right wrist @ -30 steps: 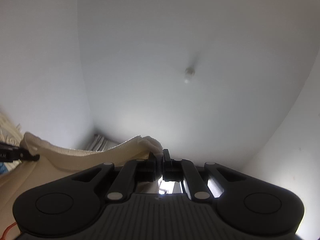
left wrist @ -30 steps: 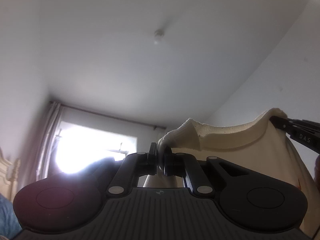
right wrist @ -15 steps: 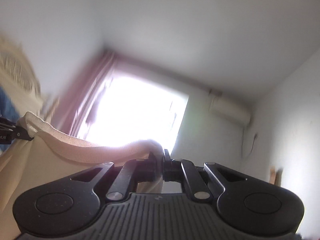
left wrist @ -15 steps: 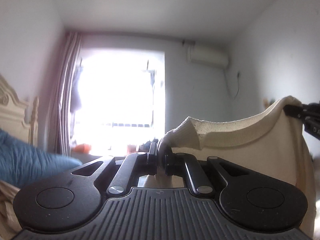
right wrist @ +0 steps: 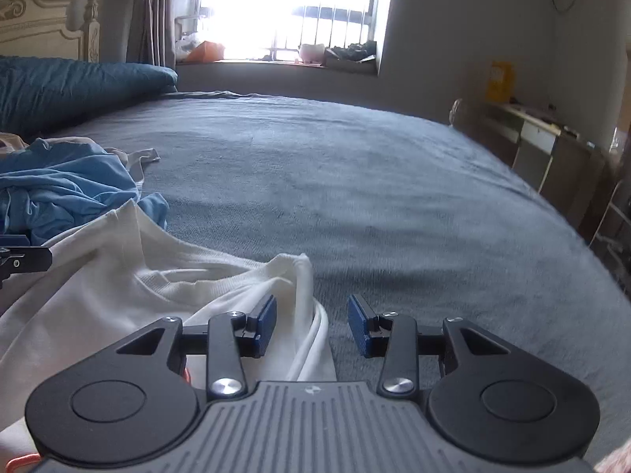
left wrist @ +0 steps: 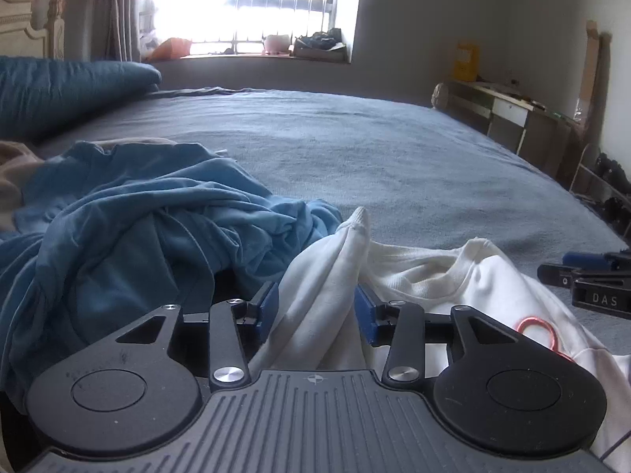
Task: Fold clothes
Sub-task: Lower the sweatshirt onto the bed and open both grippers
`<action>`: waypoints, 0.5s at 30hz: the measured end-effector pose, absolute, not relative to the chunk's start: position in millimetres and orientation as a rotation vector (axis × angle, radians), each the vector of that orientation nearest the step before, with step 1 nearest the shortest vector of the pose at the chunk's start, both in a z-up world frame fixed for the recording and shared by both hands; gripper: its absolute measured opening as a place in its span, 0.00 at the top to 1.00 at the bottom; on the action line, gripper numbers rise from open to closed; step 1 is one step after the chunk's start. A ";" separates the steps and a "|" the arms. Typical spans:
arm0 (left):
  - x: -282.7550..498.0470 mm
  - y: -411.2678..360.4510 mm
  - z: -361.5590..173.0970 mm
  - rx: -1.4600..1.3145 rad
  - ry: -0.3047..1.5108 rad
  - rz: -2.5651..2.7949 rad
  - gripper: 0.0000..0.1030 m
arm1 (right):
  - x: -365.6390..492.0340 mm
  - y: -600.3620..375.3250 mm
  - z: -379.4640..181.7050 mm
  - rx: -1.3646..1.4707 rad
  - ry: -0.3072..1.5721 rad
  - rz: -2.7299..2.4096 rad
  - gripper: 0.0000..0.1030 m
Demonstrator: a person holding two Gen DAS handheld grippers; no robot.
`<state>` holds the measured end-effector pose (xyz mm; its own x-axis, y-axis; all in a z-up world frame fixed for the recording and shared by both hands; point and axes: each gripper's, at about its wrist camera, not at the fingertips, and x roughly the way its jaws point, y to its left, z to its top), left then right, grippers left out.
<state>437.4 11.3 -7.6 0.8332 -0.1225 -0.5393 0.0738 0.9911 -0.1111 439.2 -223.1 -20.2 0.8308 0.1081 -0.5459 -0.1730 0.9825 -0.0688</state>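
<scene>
Across the left wrist view, the left gripper [left wrist: 315, 311] stands about half open. Its jaws have just been opening, and a raised shoulder fold of the cream shirt [left wrist: 445, 276] stands loosely between the blue pads, no longer pinched. The shirt lies front-up on the grey bed [left wrist: 374, 149], collar showing, beside a crumpled blue garment [left wrist: 138, 236]. The right gripper [left wrist: 591, 280] shows at the far edge.

From the right wrist view, the right gripper [right wrist: 311, 321] is likewise half open, its jaws also just opened; the other shoulder of the cream shirt [right wrist: 118, 295] sags against the left-hand pad, unheld.

Judging by this, the shirt is merely laid out: every fold remains, and the blue garment [right wrist: 67, 185] is untouched.
</scene>
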 end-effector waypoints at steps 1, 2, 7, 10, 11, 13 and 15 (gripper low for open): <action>434.2 19.6 2.7 -0.101 0.569 -0.105 0.44 | 435.9 -228.0 -20.2 -0.096 0.593 0.155 0.47; 431.0 27.9 12.9 -0.115 0.561 -0.106 0.43 | 426.5 -233.7 -6.3 -0.093 0.580 0.162 0.47; 378.9 64.1 63.0 -0.178 0.515 -0.135 0.39 | 358.4 -288.8 80.6 -0.024 0.513 0.251 0.40; 317.2 81.4 95.5 -0.166 0.476 -0.150 0.35 | 288.2 -317.8 128.1 0.034 0.465 0.352 0.35; 294.5 86.4 105.7 -0.152 0.463 -0.156 0.34 | 263.0 -325.6 142.0 0.041 0.451 0.382 0.33; 247.5 93.9 124.0 -0.116 0.441 -0.175 0.28 | 216.9 -336.4 163.2 0.042 0.425 0.421 0.30; 202.8 99.0 135.1 -0.090 0.426 -0.200 0.17 | 170.6 -345.7 181.7 0.042 0.403 0.456 0.28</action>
<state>202.8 99.0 135.1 0.8916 -0.2112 -0.4007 0.1737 0.9764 -0.1282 170.6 -345.7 181.7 0.8203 0.4365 -0.3696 -0.4203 0.8983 0.1282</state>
